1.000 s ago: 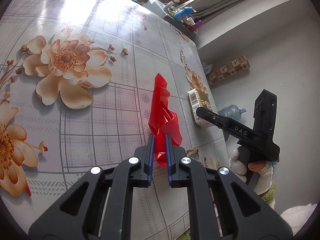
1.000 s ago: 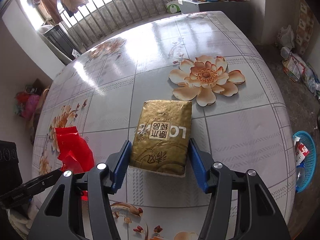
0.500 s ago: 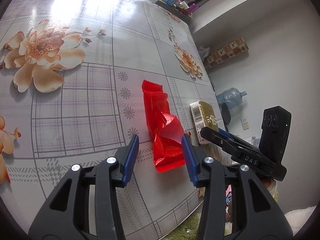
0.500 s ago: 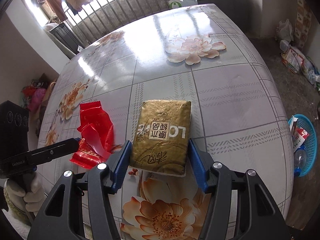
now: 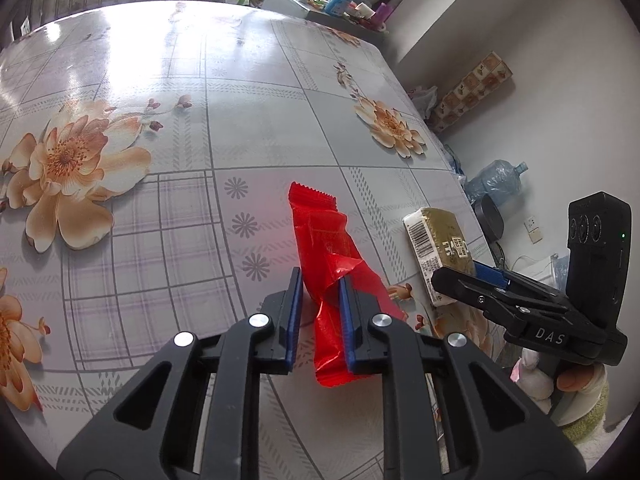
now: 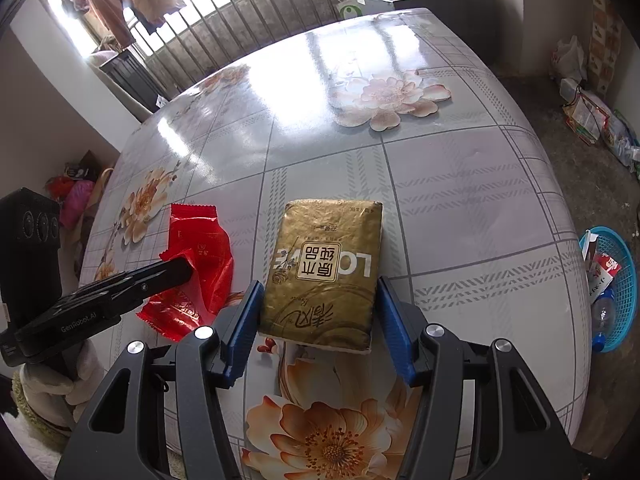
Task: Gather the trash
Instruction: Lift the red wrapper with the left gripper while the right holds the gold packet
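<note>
The left claw (image 5: 318,320), marked "GenRobot.AI", is closing on the red snack wrapper (image 5: 328,264) at lower centre. The right claw (image 6: 318,320), marked "DAS", clasps the gold tissue pack (image 6: 326,276) reading "LO", centre frame on the floral bench (image 6: 460,184).

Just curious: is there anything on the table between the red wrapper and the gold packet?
Nothing: in the right wrist view only bare tablecloth separates the red wrapper from the gold packet.

left gripper (image 5: 319,312) closing, red wrapper (image 5: 332,272) between
</note>
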{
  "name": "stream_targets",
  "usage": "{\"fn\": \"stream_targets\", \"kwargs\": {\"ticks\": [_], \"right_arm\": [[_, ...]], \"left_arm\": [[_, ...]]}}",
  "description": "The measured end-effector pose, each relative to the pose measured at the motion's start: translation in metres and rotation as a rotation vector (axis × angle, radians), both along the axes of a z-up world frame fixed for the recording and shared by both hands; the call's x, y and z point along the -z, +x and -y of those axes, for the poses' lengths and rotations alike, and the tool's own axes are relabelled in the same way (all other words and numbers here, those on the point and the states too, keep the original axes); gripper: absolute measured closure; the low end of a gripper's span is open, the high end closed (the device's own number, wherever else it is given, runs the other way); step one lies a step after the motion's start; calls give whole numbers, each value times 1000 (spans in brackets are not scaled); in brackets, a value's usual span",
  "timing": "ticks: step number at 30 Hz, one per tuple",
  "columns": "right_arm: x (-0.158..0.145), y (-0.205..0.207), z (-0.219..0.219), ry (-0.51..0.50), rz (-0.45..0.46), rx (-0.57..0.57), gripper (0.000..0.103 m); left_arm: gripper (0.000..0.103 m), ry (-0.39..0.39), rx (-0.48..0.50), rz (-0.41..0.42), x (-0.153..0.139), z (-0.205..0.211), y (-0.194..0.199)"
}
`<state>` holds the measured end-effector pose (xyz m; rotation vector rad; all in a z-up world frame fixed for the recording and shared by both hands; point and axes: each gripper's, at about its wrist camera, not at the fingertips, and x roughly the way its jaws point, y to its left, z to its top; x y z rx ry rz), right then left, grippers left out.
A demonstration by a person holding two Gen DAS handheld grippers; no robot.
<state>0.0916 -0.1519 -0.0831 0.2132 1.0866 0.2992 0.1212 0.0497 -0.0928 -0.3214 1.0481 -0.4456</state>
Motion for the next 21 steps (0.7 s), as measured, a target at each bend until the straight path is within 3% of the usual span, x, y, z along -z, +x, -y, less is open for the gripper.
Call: {"fn": "stream_targets", "kwargs": {"ticks": [10, 21], "right_arm": [[-1, 1, -1, -5, 1, -3, 47], [-4, 3, 3, -14, 6, 7, 48]], "left_arm": [[95, 100, 18, 62, -7, 12, -5], [95, 139, 29, 110, -16, 18, -10]]}}
